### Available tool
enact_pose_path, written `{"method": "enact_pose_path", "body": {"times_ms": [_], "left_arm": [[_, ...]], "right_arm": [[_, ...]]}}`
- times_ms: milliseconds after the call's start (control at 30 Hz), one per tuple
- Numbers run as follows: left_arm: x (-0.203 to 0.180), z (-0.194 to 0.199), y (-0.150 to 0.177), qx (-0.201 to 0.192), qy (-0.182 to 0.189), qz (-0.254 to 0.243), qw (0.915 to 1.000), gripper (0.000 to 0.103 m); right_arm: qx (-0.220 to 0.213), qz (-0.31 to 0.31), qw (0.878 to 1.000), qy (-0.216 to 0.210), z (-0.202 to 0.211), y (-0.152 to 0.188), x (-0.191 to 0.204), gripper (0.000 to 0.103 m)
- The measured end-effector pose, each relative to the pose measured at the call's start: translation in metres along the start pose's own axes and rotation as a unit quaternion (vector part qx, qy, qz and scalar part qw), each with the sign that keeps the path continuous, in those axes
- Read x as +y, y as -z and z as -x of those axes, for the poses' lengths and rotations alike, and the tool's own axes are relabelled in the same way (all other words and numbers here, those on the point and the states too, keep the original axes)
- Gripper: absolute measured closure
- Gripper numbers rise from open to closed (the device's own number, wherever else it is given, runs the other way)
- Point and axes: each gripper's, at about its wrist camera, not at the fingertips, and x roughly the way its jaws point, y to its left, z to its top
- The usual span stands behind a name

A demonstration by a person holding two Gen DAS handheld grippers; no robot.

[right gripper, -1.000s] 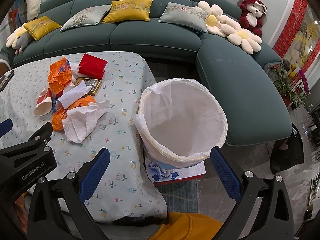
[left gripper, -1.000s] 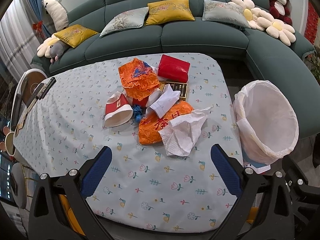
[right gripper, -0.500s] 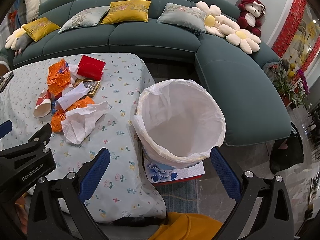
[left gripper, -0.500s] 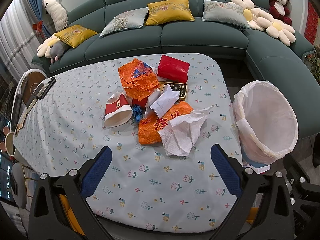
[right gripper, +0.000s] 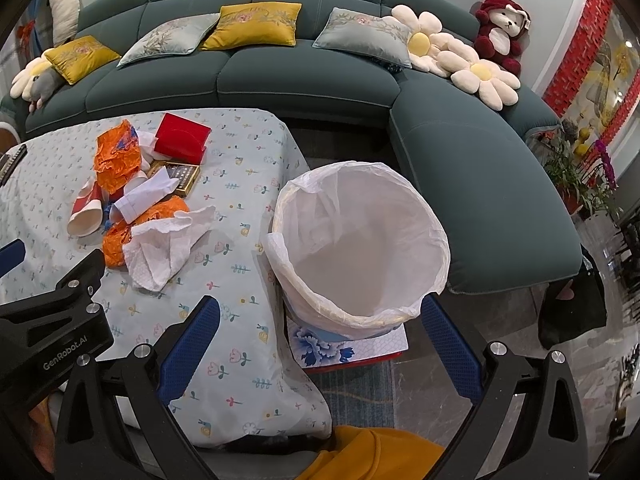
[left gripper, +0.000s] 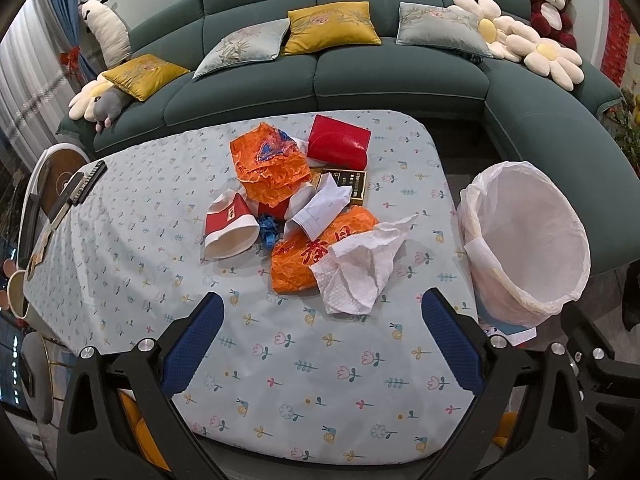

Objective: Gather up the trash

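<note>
Bench (left gripper: 132, 280) with floral cloth, trash pile (left gripper: 304, 208) mid-bench, lined bin (right gripper: 360, 248) off its right edge. My left gripper (left gripper: 320, 344) and right gripper (right gripper: 320, 344) both spread, empty. Risk: crumpled tissue (left gripper: 360, 268) is flimsy, a shallow pinch drops it short of the bin.

Teal curved sofa (left gripper: 360, 80) behind the table (left gripper: 140, 248), the latter draped in a pale floral-print cloth. Along the sofa back: two yellow cushions (left gripper: 330, 26) (left gripper: 144, 74) and two grey-green embroidered cushions (left gripper: 244, 46) (left gripper: 442, 28). At the right end, a red-and-white plush bear (right gripper: 502, 30) above two daisy-shaped pillows (right gripper: 460, 64); at the left end, a white plush toy (left gripper: 104, 28) leaning upright and a grey plush (left gripper: 108, 108) lying on another daisy pillow. Flowering potted plants (right gripper: 580, 168) at far right.
</note>
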Motion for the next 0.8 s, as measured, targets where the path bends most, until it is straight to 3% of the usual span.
{"method": "enact_pose_path", "body": {"times_ms": [800], "left_arm": [[0.013, -0.009, -0.002, 0.009, -0.007, 0.011, 0.9999, 0.008]], "right_arm": [[-0.005, 0.000, 1.000, 0.005, 0.000, -0.003, 0.000, 0.007]]}}
